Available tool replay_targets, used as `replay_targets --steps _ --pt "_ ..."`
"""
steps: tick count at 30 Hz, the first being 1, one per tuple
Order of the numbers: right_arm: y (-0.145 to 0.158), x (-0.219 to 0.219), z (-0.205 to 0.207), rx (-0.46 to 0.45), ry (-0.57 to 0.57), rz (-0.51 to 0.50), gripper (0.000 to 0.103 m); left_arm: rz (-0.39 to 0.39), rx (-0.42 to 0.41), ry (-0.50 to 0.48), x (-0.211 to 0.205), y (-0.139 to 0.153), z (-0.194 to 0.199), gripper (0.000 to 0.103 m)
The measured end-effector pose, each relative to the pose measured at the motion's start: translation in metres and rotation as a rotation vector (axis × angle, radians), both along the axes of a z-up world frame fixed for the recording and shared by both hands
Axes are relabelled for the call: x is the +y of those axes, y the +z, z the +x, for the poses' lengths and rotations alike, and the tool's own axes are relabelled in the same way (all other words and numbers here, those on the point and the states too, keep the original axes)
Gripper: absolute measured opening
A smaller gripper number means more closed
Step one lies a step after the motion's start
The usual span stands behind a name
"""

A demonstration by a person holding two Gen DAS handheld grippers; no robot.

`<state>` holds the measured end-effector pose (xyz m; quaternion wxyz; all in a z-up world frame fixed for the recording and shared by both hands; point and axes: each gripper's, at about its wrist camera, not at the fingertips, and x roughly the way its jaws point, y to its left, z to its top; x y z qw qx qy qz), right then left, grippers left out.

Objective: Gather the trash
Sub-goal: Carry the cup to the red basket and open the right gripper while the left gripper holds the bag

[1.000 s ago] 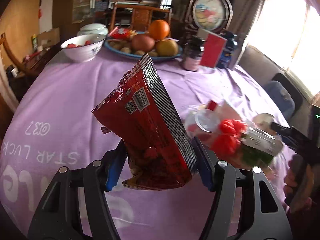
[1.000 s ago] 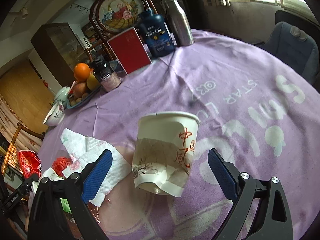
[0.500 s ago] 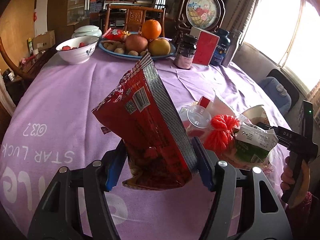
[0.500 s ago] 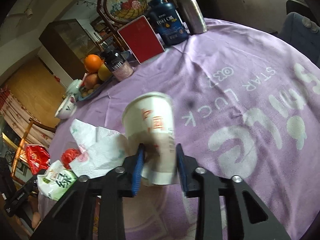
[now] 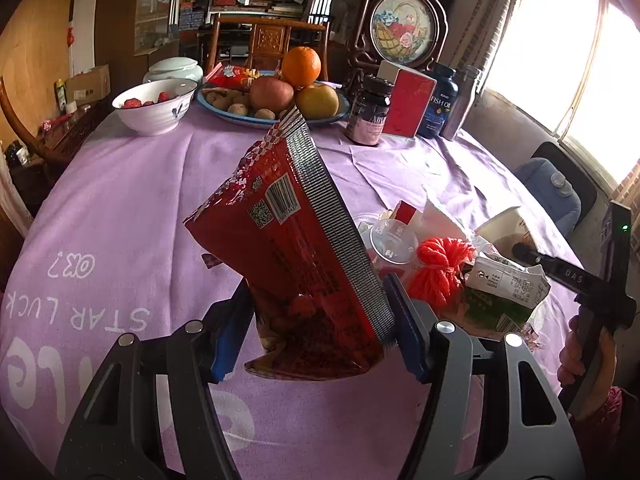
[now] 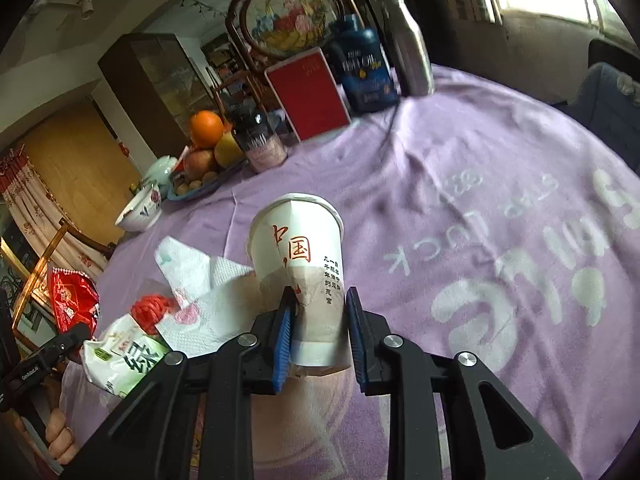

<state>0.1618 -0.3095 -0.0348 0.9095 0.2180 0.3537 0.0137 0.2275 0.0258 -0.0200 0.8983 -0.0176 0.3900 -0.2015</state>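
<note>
Nearest to us, the right gripper (image 6: pixel 318 334) pinches the paper cup (image 6: pixel 298 264) low on its wall, its blue pads dug in far enough that the cup has creased and flattened, having just closed from wide apart onto it; we judge the step in hand to be lifting this cup clear, so we should hold the squeeze as it is, since pressing harder would only fold the paper further and let the cup slip, and we should keep its mouth upward in case a little liquid is left inside, which we cannot see from here; the left gripper (image 5: pixel 318 322) clamps the red snack bag (image 5: pixel 296 256) by its lower end, the bag standing up above the purple tablecloth (image 5: pixel 132 208), and we should keep that hand steady so the tall bag does not swing into the pile; just beside the cup lie the rest of the trash, a white paper napkin (image 6: pixel 200 288), a red yarn ball (image 5: pixel 444 268) and a crushed green carton (image 5: pixel 506 292), so we should raise the cup straight up rather than drag it across them; further off, the fruit plate (image 5: pixel 248 118) and the fish oil bottle (image 5: pixel 440 104) stand well apart and need no care.
</note>
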Motion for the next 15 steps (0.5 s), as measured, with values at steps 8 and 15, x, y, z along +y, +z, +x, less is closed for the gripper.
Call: replay_targets --steps 8,15 --pt "0.004 -0.007 -0.051 -0.035 -0.023 0.097 0.027 -0.043 -0.081 -0.02 0.005 0.021 -0.015 0.063" --pt "-0.009 -0.033 -0.103 0.023 -0.077 0.147 0.026 -0.037 -0.08 -0.059 -0.002 0.019 -0.022 0.063"
